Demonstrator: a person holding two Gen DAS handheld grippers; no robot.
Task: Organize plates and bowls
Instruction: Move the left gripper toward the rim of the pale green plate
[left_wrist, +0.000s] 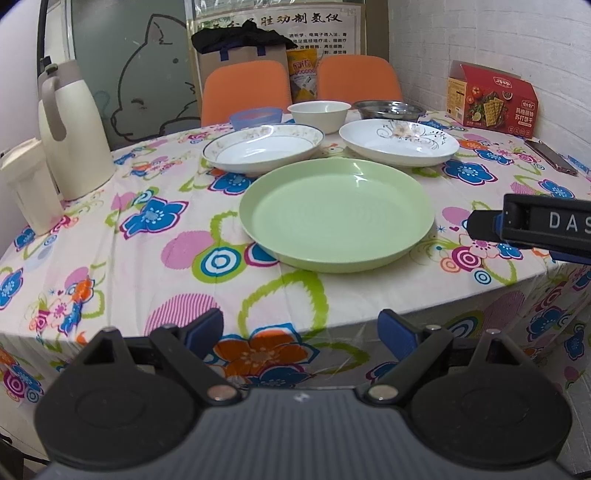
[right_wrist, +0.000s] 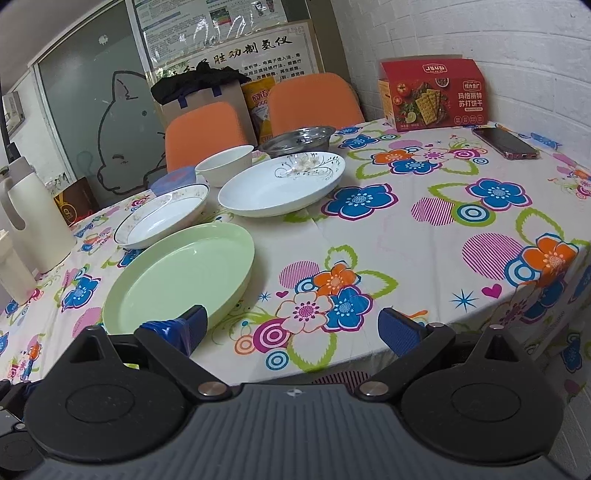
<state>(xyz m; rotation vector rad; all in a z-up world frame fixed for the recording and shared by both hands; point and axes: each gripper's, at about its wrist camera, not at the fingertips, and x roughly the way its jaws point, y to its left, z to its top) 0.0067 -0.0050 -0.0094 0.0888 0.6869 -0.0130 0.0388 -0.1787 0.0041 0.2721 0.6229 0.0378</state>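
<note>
- My left gripper (left_wrist: 301, 334) hangs off the near edge of the tabletop (left_wrist: 155, 266), fingers wide apart, gripping nothing.
- My right gripper (right_wrist: 295, 328) is also spread wide and empty, its left finger just beside the green plate (right_wrist: 177, 273), probably lined up to take its rim.
- Nothing stacked yet: the green plate lies nearest; behind it the gold-rimmed plate (left_wrist: 264, 151) and the floral plate (left_wrist: 399, 142) sit side by side.
- Further back are the white bowl (left_wrist: 319, 116), blue bowl (left_wrist: 255, 118) and steel basin (left_wrist: 389, 110), each separate.
- Round tabletop under a flowered cloth, with cream jugs (left_wrist: 72, 129) to the left and a cracker box (left_wrist: 491, 98) and phone (right_wrist: 504, 143) to the right.
- Orange chairs (left_wrist: 245, 90), white brick wall (left_wrist: 498, 33), poster behind.
</note>
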